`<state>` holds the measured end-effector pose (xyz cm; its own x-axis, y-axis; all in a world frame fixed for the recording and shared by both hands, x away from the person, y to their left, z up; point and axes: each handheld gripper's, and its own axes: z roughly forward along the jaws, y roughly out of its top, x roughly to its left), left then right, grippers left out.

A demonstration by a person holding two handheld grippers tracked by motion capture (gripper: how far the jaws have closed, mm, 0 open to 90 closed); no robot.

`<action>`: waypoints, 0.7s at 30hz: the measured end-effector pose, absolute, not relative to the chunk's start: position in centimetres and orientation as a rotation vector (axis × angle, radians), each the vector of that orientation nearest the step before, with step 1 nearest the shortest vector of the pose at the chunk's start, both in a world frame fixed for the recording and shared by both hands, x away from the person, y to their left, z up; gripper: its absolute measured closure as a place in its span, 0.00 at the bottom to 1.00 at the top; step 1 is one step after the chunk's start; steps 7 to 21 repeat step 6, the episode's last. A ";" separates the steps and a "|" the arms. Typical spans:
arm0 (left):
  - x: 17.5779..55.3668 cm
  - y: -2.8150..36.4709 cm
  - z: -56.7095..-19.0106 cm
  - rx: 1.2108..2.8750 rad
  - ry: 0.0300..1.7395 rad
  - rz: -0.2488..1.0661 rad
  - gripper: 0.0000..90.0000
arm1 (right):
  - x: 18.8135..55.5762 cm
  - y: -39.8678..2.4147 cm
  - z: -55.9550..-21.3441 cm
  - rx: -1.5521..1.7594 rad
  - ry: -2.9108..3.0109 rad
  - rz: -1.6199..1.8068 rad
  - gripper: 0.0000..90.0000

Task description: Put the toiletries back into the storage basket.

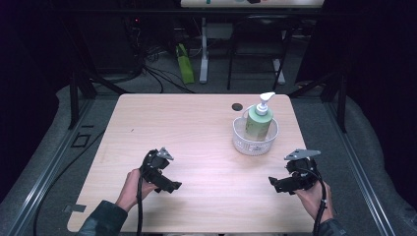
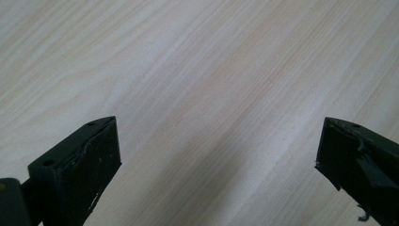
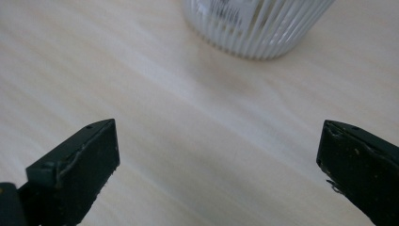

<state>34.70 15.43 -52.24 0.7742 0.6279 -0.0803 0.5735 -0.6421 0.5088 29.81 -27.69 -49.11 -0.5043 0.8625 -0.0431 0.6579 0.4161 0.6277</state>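
Standing over a pale wood table [image 1: 196, 128], w/ a small dark hole [image 1: 237, 106] near its far edge. Toward the far right sits a white ribbed basket [image 1: 255, 140]; its slatted wall also shows at the top of the right gripper view [image 3: 256, 28]. Upright inside the basket is a green pump bottle [image 1: 258, 123], white pump head on top, spout pointing right.

Left gripper [image 1: 166, 184] is held low over the near-left part of the table, well apart from the basket, jaws spread wide w/ nothing btwn them; in its own view [image 2: 216, 155] just bare wood grain lies btwn the jaws. Right gripper [image 1: 278, 184] is over the near-right part, near the basket but not touching it, also released and wide, nothing held [image 3: 216, 155]. Each is gripped by a hand coming in from the near edge, dark sleeves at the wrists.
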 end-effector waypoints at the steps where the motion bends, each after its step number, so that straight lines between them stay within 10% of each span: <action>1: 34.7 15.4 -52.2 2.448 0.898 0.140 0.00 | 29.8 -27.7 -49.1 1.305 2.316 0.786 0.00; 21: 34.6 15.3 -52.3 2.460 0.883 0.130 0.01 | 30.7 -27.6 -51.2 1.296 2.448 0.651 0.00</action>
